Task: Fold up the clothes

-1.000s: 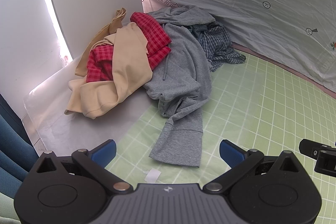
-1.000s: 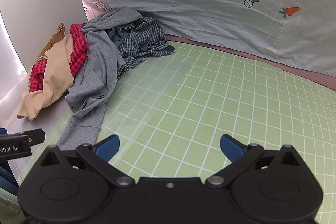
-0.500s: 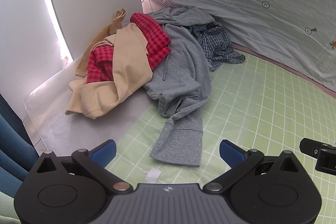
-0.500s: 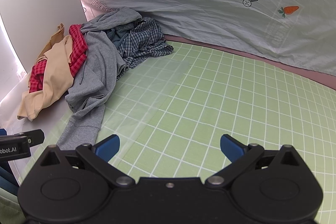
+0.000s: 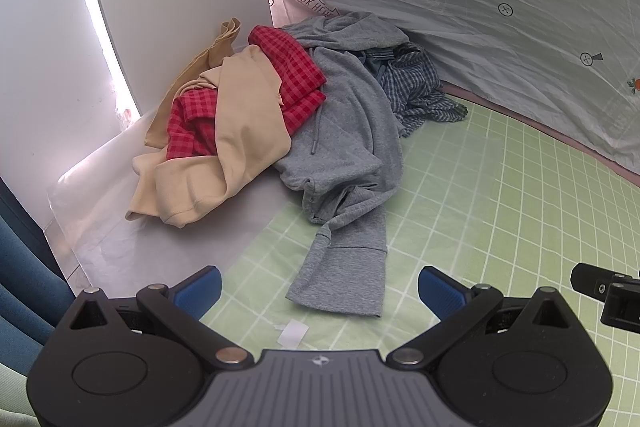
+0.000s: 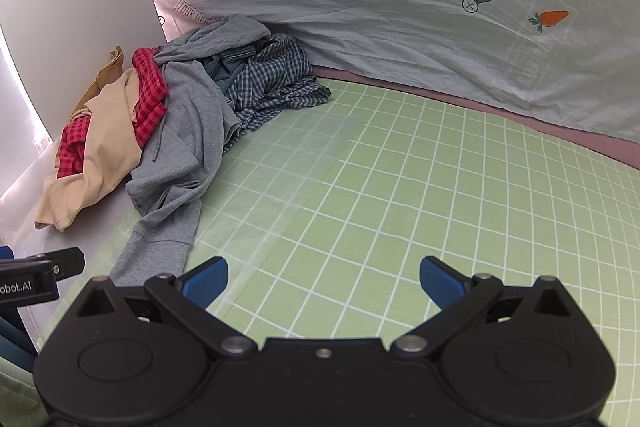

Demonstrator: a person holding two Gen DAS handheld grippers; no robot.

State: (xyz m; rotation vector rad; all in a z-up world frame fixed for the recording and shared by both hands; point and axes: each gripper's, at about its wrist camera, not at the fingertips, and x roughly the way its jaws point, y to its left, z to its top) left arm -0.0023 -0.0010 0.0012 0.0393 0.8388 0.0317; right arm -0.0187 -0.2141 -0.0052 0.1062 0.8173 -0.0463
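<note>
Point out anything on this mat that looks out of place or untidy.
The clothes sit in one tangled heap: grey hoodie, beige garment, red checked shirt and blue plaid shirt. A small white scrap lies loose on the green mat.

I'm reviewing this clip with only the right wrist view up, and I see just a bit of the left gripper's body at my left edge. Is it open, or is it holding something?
Observer: The left gripper is open, with nothing between its fingers.
Operator: What is it aimed at?
Observer: The sleeve cuff of the grey hoodie lies flat on the green mat just ahead of it, in line with the gap between the fingers and untouched.
Operator: Is there anything near it that my own gripper hides?
Observer: A small white scrap lies on the mat between that cuff and the left gripper's body.
</note>
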